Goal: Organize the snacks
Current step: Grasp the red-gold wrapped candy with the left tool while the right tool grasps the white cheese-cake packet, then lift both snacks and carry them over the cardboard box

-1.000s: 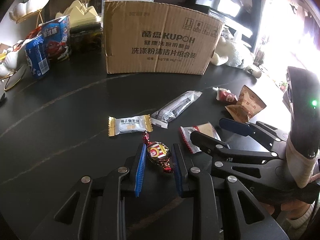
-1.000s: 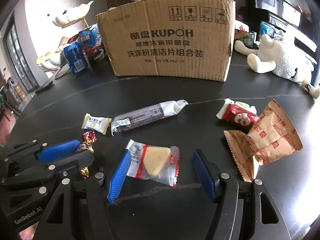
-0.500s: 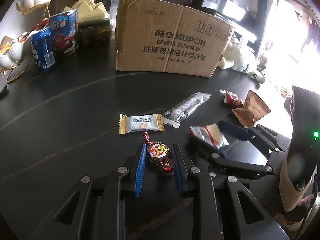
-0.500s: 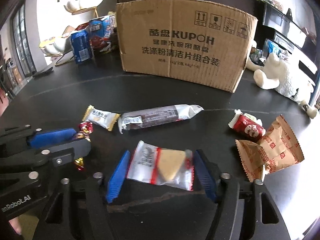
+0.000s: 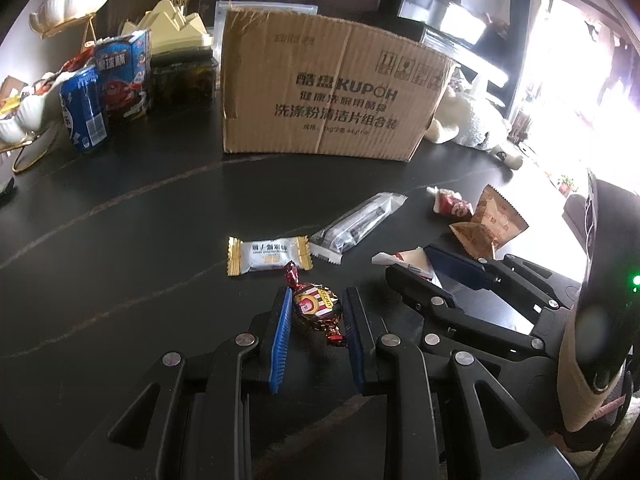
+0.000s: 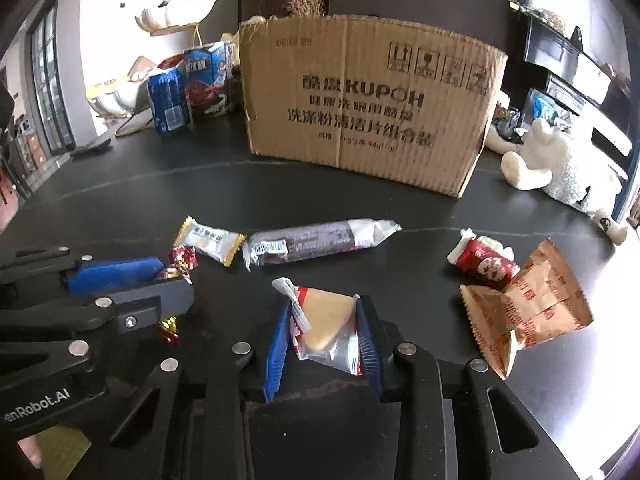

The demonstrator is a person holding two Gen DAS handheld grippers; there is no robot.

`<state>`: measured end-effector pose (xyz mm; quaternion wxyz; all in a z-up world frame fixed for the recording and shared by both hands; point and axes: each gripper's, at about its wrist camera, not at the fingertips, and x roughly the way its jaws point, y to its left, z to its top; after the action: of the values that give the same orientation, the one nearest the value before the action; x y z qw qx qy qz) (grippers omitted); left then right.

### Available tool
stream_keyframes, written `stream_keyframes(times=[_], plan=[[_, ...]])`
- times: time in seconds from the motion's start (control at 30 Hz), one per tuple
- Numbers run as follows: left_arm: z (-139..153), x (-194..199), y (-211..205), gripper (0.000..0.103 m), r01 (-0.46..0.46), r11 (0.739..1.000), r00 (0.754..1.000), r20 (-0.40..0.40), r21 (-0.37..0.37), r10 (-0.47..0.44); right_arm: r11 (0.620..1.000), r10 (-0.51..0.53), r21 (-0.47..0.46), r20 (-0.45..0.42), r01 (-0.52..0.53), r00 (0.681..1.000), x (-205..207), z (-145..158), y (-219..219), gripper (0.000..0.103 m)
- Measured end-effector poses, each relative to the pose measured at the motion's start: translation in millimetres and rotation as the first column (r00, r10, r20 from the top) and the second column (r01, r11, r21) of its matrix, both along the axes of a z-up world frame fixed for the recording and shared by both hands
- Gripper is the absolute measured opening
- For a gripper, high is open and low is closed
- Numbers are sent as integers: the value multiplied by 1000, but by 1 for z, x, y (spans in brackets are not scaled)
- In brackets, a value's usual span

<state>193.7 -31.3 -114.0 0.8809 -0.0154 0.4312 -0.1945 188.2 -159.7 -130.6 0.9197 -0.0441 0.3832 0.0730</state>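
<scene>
Left gripper (image 5: 316, 312) clamped on foil candy (image 5: 317, 307); right gripper (image 6: 324, 320) closing on wedge packet (image 6: 326, 322) — slack film crumpling, may slip free

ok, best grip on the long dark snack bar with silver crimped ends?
Take the long dark snack bar across its narrow middle, coming from above. It lies flat on the black table, so the pads should close on its two long sides. The flat crimped ends are thin and would likely slip. Neighbouring snacks leave its middle free.
</scene>
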Motion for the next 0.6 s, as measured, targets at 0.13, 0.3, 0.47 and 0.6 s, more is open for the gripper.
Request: stream_keyframes(times=[0.13,0.3,0.47,0.6], plan=[[11,-3,-2,26,3,1000,1000,28,9,-4,1000,-7,18,17,7,1000,-3,12,-4,34],[27,-5,-4,26,7,1000,998,68,20,-8,998,-15,56,35,13,999,-5,29,-9,34],[46,-4,-5,26,7,999,993,118,32,-11,996,-27,88,62,22,998,-7,48,-15,34],[63,-3,-7,26,11,999,987,160,38,-17,994,-34,106,93,24,995,-9,66,-19,34]])
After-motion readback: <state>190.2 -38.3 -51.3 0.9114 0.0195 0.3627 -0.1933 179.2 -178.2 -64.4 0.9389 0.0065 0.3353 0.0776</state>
